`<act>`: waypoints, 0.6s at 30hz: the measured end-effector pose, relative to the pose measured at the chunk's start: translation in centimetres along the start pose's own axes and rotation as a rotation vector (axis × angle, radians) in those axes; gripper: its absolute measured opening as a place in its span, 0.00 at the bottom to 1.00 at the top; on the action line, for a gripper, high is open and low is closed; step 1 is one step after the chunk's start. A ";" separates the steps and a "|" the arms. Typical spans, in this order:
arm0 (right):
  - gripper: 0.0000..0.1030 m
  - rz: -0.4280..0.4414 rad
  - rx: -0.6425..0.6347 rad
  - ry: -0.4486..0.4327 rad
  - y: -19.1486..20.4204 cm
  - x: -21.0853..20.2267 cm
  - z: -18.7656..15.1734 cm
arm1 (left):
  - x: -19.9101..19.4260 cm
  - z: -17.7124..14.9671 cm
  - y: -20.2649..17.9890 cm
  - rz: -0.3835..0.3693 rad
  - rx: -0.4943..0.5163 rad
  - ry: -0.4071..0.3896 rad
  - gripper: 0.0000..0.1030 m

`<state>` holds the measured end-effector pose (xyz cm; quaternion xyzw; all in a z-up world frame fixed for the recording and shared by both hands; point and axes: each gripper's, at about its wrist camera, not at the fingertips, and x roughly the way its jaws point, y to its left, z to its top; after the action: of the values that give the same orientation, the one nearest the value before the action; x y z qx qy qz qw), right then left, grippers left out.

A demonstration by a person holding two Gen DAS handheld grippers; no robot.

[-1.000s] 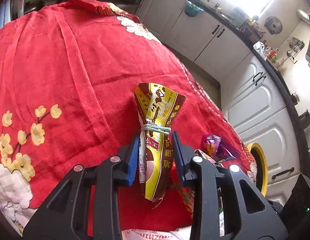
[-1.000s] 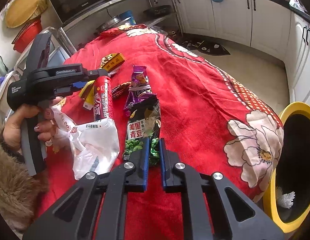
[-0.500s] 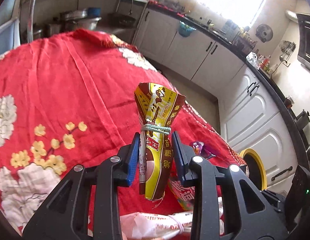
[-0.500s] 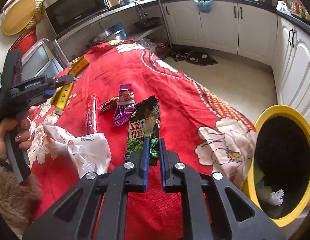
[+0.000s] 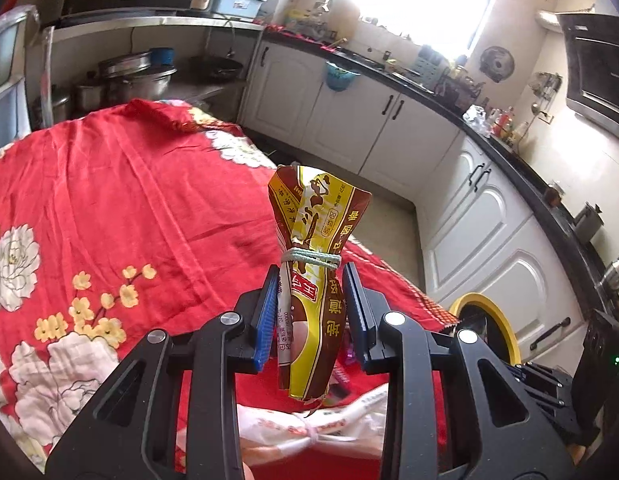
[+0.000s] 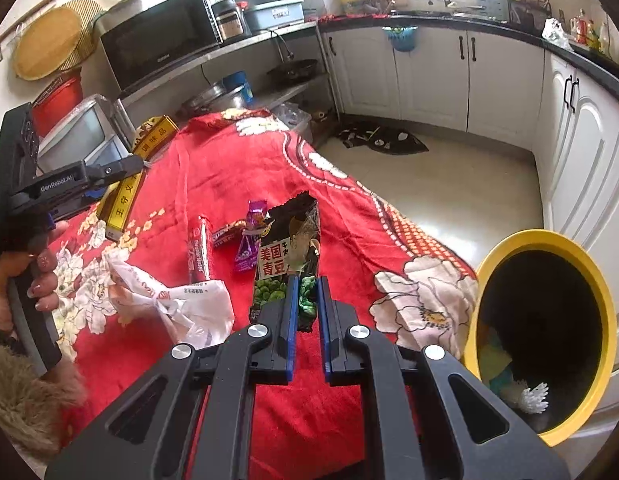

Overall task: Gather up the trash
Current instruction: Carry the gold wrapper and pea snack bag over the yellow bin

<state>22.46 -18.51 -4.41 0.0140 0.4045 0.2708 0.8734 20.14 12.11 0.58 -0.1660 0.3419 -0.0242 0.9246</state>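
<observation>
My left gripper (image 5: 311,280) is shut on a yellow-brown snack packet (image 5: 315,276) tied with a string, held upright above the red tablecloth (image 5: 109,200). That packet also shows in the right wrist view (image 6: 133,184), in the left gripper (image 6: 125,168). My right gripper (image 6: 305,284) is shut on a black green-pea packet (image 6: 289,248), lifted over the table's front edge. The yellow-rimmed trash bin (image 6: 549,332) stands on the floor to the right, with some trash inside.
On the cloth lie a crumpled white plastic bag (image 6: 177,300), a red tube wrapper (image 6: 199,252), a purple wrapper (image 6: 249,240) and a small dark wrapper (image 6: 227,232). White cabinets (image 6: 489,80) line the far side. The bin (image 5: 485,332) shows past the table edge.
Both grippers have risen with their packets. The left one moved away from the other trash; the right one lifted the pea packet off the cloth, and the bin looms larger.
</observation>
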 end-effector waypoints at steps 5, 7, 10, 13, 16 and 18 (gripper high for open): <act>0.09 -0.005 0.003 -0.033 -0.2 -1.6 0.1 | -0.2 -0.1 -1.6 -0.022 0.030 -0.005 0.24; 0.09 -0.004 0.005 -0.036 -0.3 -2.0 0.1 | -0.2 0.0 -2.4 -0.033 0.044 -0.005 0.24; 0.09 -0.004 0.006 -0.052 -0.5 -3.0 0.1 | -0.1 0.0 -3.7 -0.049 0.066 -0.007 0.24; 0.09 -0.008 0.009 -0.070 -0.4 -3.7 0.0 | 0.0 0.0 -4.9 -0.062 0.091 -0.006 0.24; 0.09 -0.014 0.017 -0.089 -0.8 -4.7 0.1 | 0.2 0.0 -6.4 -0.080 0.114 -0.007 0.24; 0.09 -0.020 0.025 -0.103 -1.1 -5.4 0.0 | 0.4 -0.1 -7.2 -0.094 0.126 -0.007 0.24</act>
<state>20.18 -22.09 -0.90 0.0348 0.3625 0.2557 0.8956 20.88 5.21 2.65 -0.1233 0.3284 -0.0886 0.9323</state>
